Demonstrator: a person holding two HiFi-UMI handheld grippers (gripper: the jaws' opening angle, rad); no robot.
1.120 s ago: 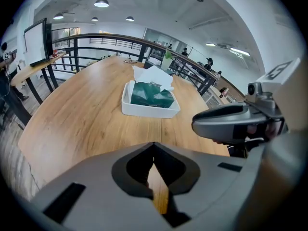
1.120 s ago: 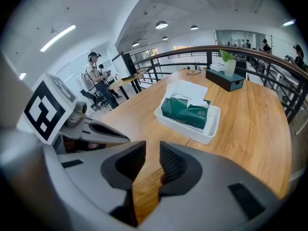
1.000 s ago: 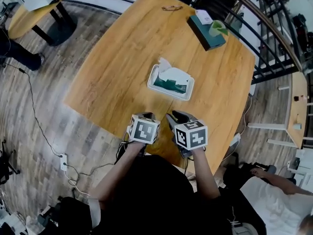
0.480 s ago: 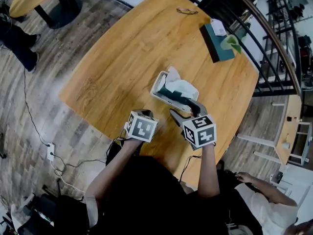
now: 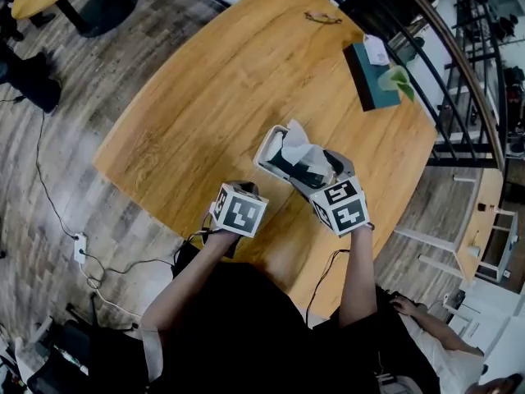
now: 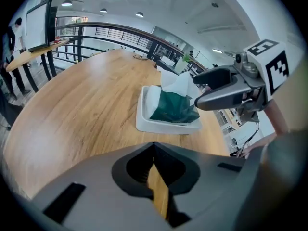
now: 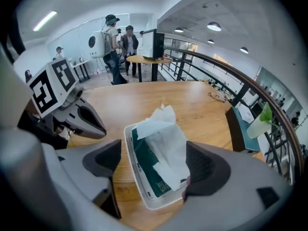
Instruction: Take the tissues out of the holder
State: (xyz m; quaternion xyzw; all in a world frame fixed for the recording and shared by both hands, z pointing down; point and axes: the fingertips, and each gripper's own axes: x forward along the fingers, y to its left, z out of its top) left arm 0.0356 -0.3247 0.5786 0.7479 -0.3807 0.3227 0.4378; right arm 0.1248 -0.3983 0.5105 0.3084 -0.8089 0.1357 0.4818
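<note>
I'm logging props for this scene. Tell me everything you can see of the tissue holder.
The holder is a shallow white tray, plastic-looking, rectangular with rounded corners. It lies flat on the wooden table near the person, holding a green tissue pack with a white tissue sticking up. The right tongs, whose jaws have just been opening, straddle it, one jaw each side; contact is unclear.
</note>
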